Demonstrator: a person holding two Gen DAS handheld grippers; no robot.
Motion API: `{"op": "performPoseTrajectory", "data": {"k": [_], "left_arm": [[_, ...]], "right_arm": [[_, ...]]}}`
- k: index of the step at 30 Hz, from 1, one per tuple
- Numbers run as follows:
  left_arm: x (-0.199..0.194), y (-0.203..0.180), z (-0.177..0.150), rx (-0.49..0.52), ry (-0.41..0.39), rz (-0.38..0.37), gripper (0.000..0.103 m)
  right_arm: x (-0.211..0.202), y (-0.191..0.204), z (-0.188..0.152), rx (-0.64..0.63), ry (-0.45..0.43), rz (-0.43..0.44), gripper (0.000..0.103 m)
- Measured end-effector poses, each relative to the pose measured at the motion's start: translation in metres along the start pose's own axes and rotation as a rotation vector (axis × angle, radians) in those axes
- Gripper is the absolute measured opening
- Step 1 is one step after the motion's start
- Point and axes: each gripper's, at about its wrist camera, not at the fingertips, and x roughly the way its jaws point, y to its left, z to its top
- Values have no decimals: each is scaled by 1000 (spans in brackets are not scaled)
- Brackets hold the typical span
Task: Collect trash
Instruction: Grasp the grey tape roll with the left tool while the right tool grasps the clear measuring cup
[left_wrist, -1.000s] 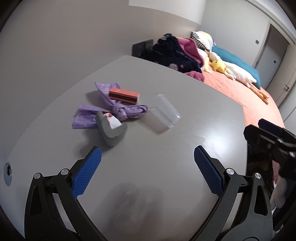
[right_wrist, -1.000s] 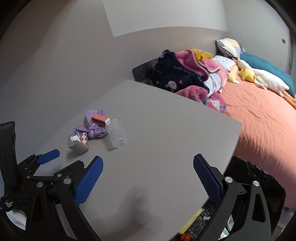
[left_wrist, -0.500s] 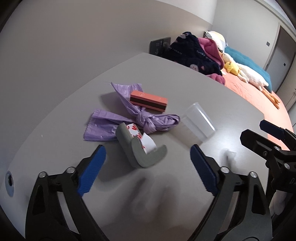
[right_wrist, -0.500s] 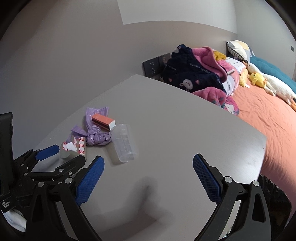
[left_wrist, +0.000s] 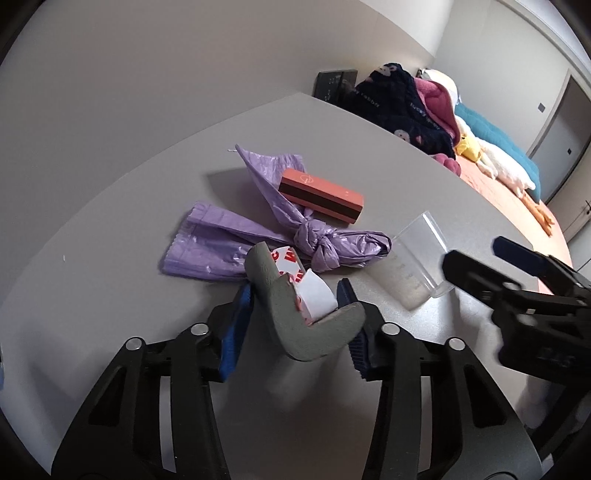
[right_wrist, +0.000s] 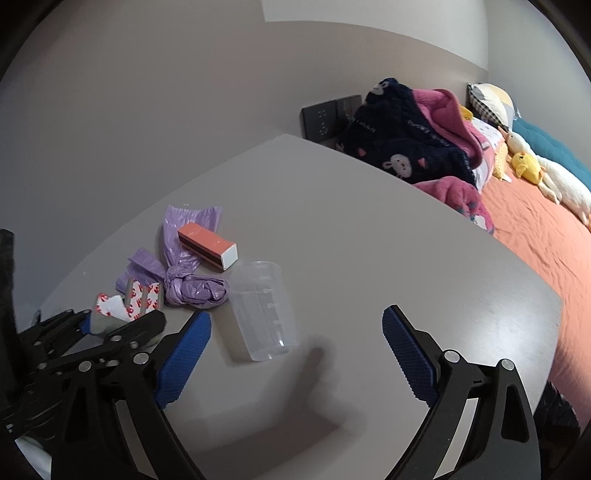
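On the grey table (left_wrist: 110, 229) lie a knotted purple plastic bag (left_wrist: 258, 236), an orange box (left_wrist: 319, 197) resting on it, and a clear plastic cup (left_wrist: 413, 262) on its side. My left gripper (left_wrist: 295, 306) is shut on a grey foam corner piece (left_wrist: 295, 317) with red-and-white tape. In the right wrist view the cup (right_wrist: 264, 308) lies just ahead of my open, empty right gripper (right_wrist: 295, 339), left of centre, with the bag (right_wrist: 184, 273), box (right_wrist: 208, 245) and foam piece (right_wrist: 125, 306) further left.
A wall runs behind the table. Beyond the table's far right edge is a bed with an orange sheet (right_wrist: 535, 251), dark and pink blankets (right_wrist: 413, 140) and plush toys (right_wrist: 528, 166). A black panel (right_wrist: 325, 118) sits on the wall by the table corner.
My left gripper moved forward over the foam corner piece and closed on it. My right gripper moved forward toward the cup and stayed open.
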Motion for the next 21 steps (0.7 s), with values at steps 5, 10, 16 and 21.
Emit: {"op": "performPoseTrajectory", "data": {"k": [5,10,16,21], "left_arm": [[-4,8,-3,-17,-3,-8,37],[-5,11,-6,-28,-4,-14,36],[-9,10,-8,-31,-2,-19,35],[-17,4,-8,-26,-7,-22,35]], "right_arm": [[17,7,1,-29,31,-14,81],[30,9,1,-53,78,41,40],[19,5,0,-32,75,79,40],[3,0,-4,-15,72,99,40]]}}
